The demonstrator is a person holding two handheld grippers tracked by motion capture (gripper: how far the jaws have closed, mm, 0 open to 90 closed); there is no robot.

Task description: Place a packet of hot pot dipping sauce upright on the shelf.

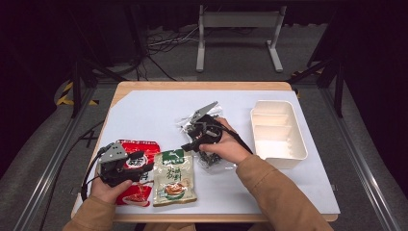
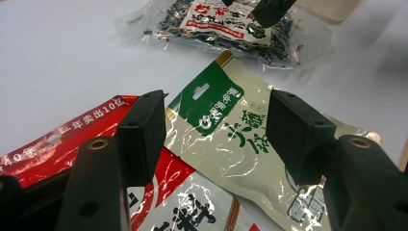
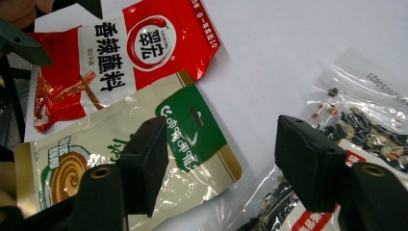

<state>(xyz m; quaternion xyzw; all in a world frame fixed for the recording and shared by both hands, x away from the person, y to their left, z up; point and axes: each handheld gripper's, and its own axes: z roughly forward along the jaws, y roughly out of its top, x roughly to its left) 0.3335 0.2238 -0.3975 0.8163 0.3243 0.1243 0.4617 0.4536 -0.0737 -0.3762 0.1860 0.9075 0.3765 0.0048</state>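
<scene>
Green packet (image 1: 174, 177) lay flat near the table's (image 1: 144, 103) front edge, long axis running front to back, overlapping the red packet (image 1: 139, 169). Left gripper (image 2: 215, 132) hovered just above both, jaws spread, nothing pinched. Right gripper (image 3: 221, 161), likewise spread and empty, sat nearer the clear bag (image 1: 208, 139). Left hand looked closer.

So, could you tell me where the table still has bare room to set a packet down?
Free: the white sheet behind the red packet, the far strip beyond the clear packet, and the near right corner below the white tray. Crowded: near centre, where the red packet, green packet, clear packet and both grippers sit.
</scene>
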